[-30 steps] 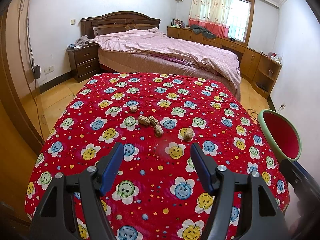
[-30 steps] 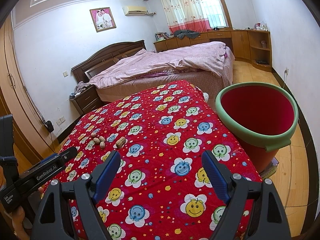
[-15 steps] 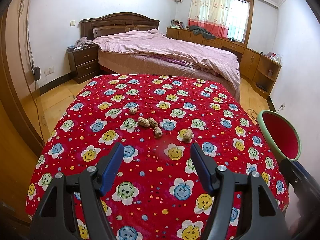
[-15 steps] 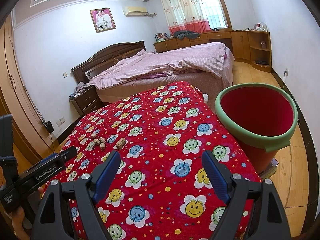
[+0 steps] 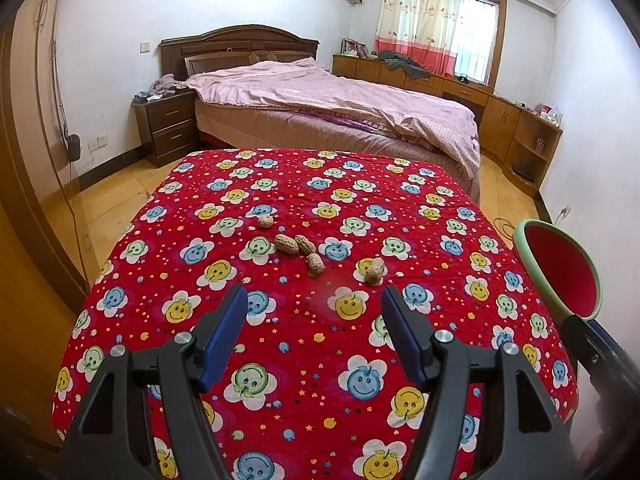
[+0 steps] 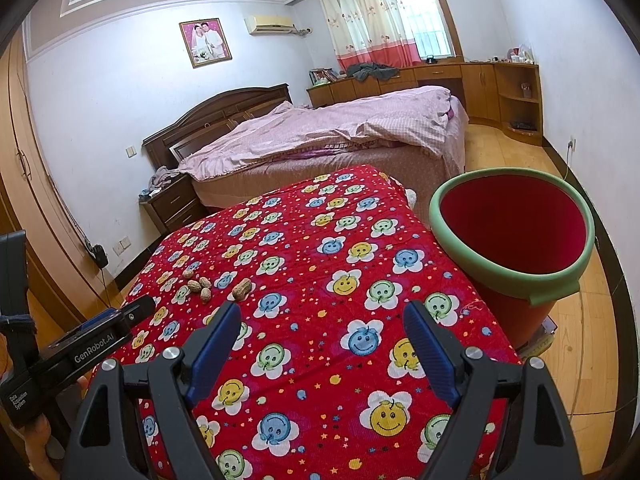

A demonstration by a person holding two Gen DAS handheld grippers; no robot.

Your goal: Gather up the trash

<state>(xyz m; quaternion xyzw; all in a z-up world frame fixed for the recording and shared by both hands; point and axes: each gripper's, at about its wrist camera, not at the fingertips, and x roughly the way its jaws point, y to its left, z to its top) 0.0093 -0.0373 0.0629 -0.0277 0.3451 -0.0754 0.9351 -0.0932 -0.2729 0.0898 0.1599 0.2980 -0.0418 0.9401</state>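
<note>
Several peanut shells (image 5: 304, 246) lie in a loose row on the red flower-print tablecloth (image 5: 280, 360); they also show in the right wrist view (image 6: 204, 286) at the left. My left gripper (image 5: 314, 312) is open and empty, hovering just short of the shells. My right gripper (image 6: 322, 326) is open and empty above the cloth, right of the shells. A red bin with a green rim (image 6: 512, 224) stands at the table's right edge; it also shows in the left wrist view (image 5: 560, 268).
A bed with a pink cover (image 5: 332, 108) lies beyond the table's far edge. A nightstand (image 5: 168, 126) stands at the far left, wooden cabinets (image 5: 512, 128) along the right wall. The left gripper's body (image 6: 80, 344) shows at the left of the right wrist view.
My left gripper has drawn back slightly, so the shells sit a little higher and farther in its view. The right gripper has hardly moved. Both stay open.
</note>
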